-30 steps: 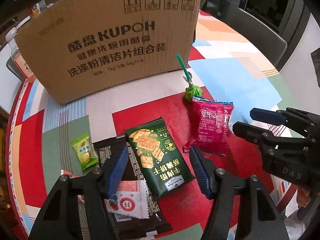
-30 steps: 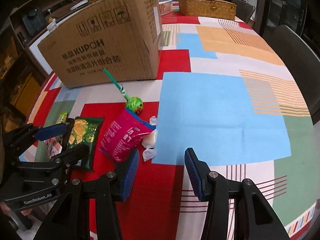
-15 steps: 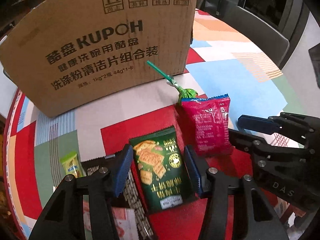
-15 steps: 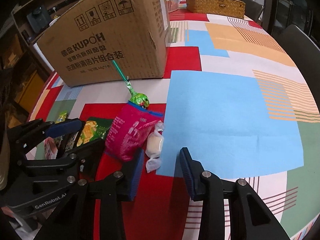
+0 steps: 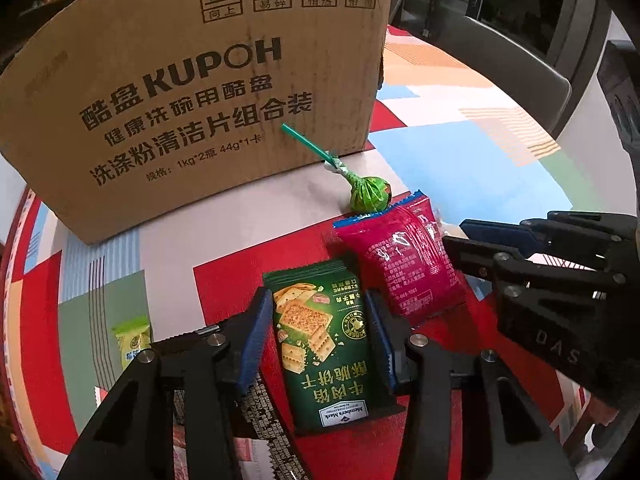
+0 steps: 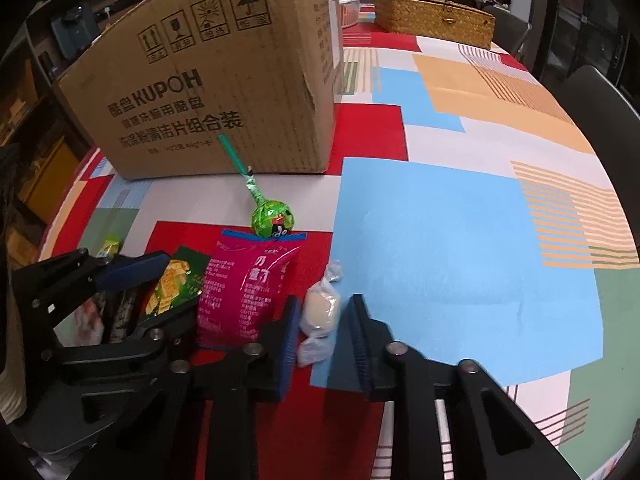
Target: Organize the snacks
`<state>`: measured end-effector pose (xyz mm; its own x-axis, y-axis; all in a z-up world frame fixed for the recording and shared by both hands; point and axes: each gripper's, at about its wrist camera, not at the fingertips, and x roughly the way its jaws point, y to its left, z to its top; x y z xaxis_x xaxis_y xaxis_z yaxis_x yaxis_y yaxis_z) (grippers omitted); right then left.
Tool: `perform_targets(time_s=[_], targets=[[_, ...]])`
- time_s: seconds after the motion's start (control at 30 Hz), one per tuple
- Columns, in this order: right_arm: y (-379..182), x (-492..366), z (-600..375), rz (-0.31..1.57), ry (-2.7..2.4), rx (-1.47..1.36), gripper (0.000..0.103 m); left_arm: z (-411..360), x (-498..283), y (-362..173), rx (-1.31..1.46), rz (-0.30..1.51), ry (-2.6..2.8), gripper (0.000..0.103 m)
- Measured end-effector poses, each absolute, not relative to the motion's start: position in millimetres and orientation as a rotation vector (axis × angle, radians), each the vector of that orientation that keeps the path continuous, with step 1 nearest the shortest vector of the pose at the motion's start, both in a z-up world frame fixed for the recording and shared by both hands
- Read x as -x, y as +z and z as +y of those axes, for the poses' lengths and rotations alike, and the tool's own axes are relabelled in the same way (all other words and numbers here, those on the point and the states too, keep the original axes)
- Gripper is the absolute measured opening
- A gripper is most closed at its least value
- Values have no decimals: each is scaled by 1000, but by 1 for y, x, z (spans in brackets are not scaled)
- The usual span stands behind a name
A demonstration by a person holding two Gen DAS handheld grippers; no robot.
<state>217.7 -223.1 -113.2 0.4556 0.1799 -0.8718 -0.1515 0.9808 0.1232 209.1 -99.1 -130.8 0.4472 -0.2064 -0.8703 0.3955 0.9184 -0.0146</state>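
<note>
While the left gripper (image 5: 316,340) straddles the green cracker packet (image 5: 320,344) with its jaws apart, the right gripper (image 6: 320,320) brackets a pale wrapped candy (image 6: 320,310), jaws also apart; both snacks lie on the table (image 6: 440,240), toward its near edge, beside the red packet (image 6: 244,292)

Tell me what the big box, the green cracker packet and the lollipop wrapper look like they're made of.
Big box: brown corrugated cardboard, matte, with printed ink and creased, worn edges.
Green cracker packet, between the open left hand-held gripper fingers: probably plastic film, slightly glossy, with crimped end seals.
Lollipop wrapper: shiny green, crinkled and twisted at the neck, likely foil or metallized film; its stick looks like plastic.
</note>
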Motion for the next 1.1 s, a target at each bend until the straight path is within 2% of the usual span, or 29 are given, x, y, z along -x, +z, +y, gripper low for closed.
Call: perform_targets(time_s=[0.3,0.67,0.7,0.73,1.1], targets=[[-97,-207,-228,1053,193,-78,19,-91,-203,-118,-147,1031,-396,42],[-63,-196,-220,965,213,-65,19,-75,-187,-79,-107,933,-395,39],[-60,-195,-218,959,217,-64,19,-72,-185,-74,-104,914,-392,36],[-57,-194,-217,951,221,-64,19,-71,-185,-70,-100,906,-394,7],[-35,-192,-203,890,248,-43,19,-52,-189,-56,-28,883,-394,5]])
